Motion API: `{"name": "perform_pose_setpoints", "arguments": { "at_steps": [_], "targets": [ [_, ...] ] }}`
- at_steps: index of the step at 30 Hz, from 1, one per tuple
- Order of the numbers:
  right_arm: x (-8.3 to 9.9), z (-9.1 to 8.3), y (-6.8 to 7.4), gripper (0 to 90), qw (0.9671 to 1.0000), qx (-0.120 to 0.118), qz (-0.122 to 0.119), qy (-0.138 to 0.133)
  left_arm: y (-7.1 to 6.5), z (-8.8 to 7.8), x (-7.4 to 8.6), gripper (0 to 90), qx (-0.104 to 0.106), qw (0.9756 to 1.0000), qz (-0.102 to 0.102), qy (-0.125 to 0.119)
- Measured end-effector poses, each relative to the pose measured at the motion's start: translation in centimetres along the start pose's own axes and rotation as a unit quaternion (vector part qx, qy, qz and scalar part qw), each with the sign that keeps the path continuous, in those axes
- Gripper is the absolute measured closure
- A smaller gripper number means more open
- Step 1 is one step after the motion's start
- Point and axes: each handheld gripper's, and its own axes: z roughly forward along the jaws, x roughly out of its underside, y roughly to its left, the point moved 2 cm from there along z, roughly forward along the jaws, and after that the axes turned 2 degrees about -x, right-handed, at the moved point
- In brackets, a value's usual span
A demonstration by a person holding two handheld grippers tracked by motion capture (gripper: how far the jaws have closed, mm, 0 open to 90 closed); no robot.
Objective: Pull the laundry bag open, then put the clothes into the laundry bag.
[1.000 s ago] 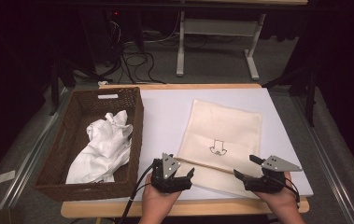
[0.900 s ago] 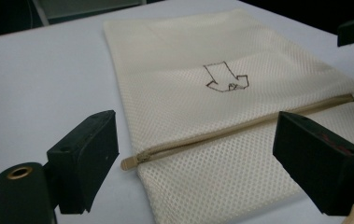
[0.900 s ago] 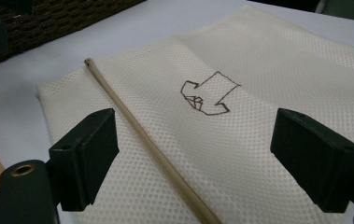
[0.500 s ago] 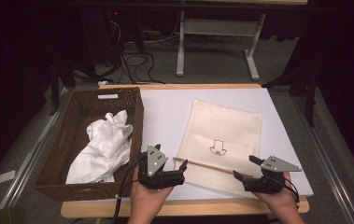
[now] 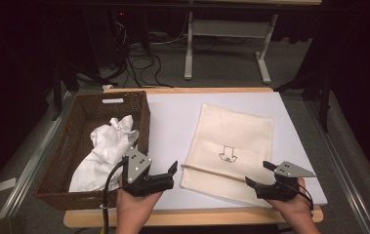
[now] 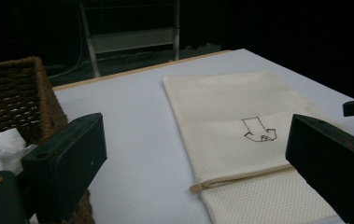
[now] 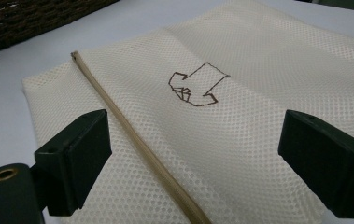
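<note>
High view: the cream bag (image 5: pixel 236 146) lies flat on the table (image 5: pixel 173 117), with the basket (image 5: pixel 82 141) at its 9 o'clock. The left gripper (image 5: pixel 165 176), open and empty, hovers at the bag's 8 o'clock. The right gripper (image 5: pixel 258 175), jaws just widened, sits over its 5 o'clock corner.

Left gripper view: the bag's zipper (image 6: pixel 240 179) runs between the spread jaws.

Right gripper view: mesh and zipper lie under the parted jaws, untouched.

wicker basket (image 5: pixel 77 146) left on table (image 5: pixel 173 117), crumpled white cloth (image 5: pixel 107 148) inside.
</note>
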Motion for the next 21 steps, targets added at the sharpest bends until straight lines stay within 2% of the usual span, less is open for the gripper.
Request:
{"name": "perform_pose_setpoints", "arguments": {
  "at_steps": [7, 11, 14, 15, 17, 21],
  "targets": [
    [0.3, -0.2, -0.4, 8.7, 1.0000, 0.003, 0.006, -0.003, 1.3, -0.3, 0.2, 5.8, -0.016, 0.9998, -0.006, 0.007],
    [0.4, -0.3, -0.6, 7.9, 1.0000, 0.001, 0.005, -0.005, 3.0, -0.7, 0.4, 5.6, -0.041, 0.9991, -0.007, 0.013],
    [0.5, -0.4, -0.6, 6.6, 1.0000, 0.000, 0.003, -0.006, 4.3, -1.1, 0.5, 5.6, -0.049, 0.9985, -0.023, 0.006],
    [0.5, -0.4, -0.6, 6.6, 1.0000, 0.000, 0.003, -0.006, 4.3, -1.1, 0.5, 5.6, -0.049, 0.9985, -0.023, 0.006],
    [0.4, -0.4, -0.8, 6.3, 0.9999, 0.001, 0.006, -0.010, 5.5, -1.8, 0.8, 5.7, -0.066, 0.9975, -0.026, 0.004],
    [0.5, -0.3, -0.8, 5.0, 0.9999, 0.000, 0.005, -0.010, 7.3, -2.9, 1.3, 6.4, -0.087, 0.9955, -0.036, 0.002]
  ]
}}
